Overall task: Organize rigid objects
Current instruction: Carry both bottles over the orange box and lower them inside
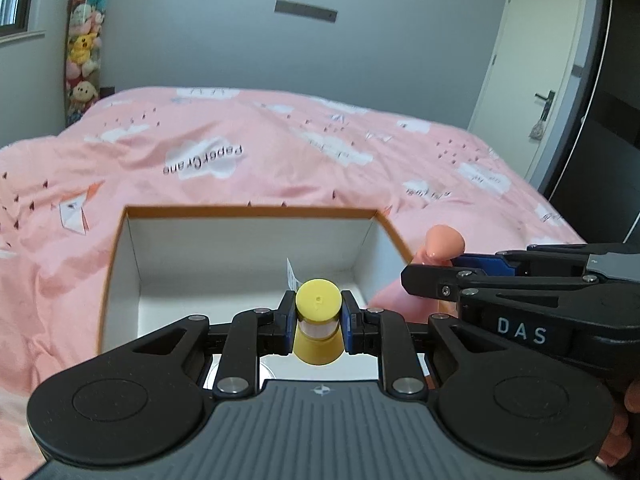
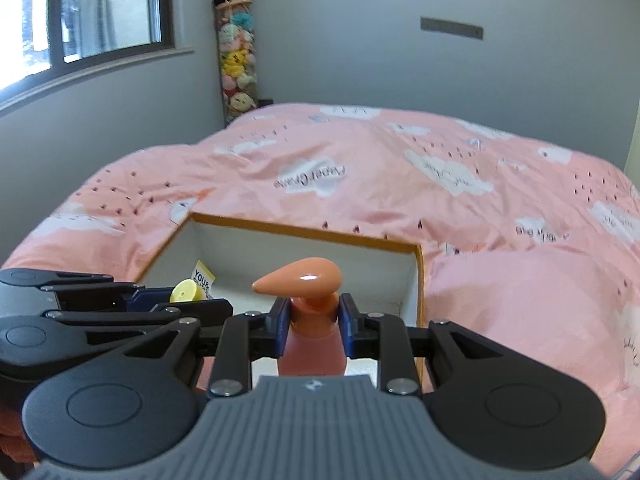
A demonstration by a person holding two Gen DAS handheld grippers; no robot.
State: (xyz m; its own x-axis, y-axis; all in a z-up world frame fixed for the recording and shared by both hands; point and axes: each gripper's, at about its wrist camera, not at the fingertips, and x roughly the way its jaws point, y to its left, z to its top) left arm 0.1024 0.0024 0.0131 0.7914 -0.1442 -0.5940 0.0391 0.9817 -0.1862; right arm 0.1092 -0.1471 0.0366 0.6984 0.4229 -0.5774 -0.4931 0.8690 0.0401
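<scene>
My left gripper (image 1: 319, 316) is shut on the neck of a yellow-capped bottle (image 1: 318, 305), held upright above the open white box (image 1: 248, 213) with an orange rim. The right gripper (image 2: 313, 322) is shut on the neck of a pink pump bottle (image 2: 308, 280), also upright, over the box's right part (image 2: 418, 280). Both grippers hang side by side; the right gripper (image 1: 430, 276) with the pink pump head (image 1: 444, 242) shows at the right of the left wrist view, and the left gripper (image 2: 192, 300) with the yellow cap (image 2: 183, 292) at the left of the right wrist view.
The box lies on a bed with a pink cloud-print duvet (image 1: 280, 152). A pink pillow (image 2: 532, 312) sits right of the box. A yellow-labelled card (image 2: 203, 276) stands inside the box. A column of plush toys (image 2: 236, 56), a window (image 2: 96, 12) and a door (image 1: 532, 72) line the walls.
</scene>
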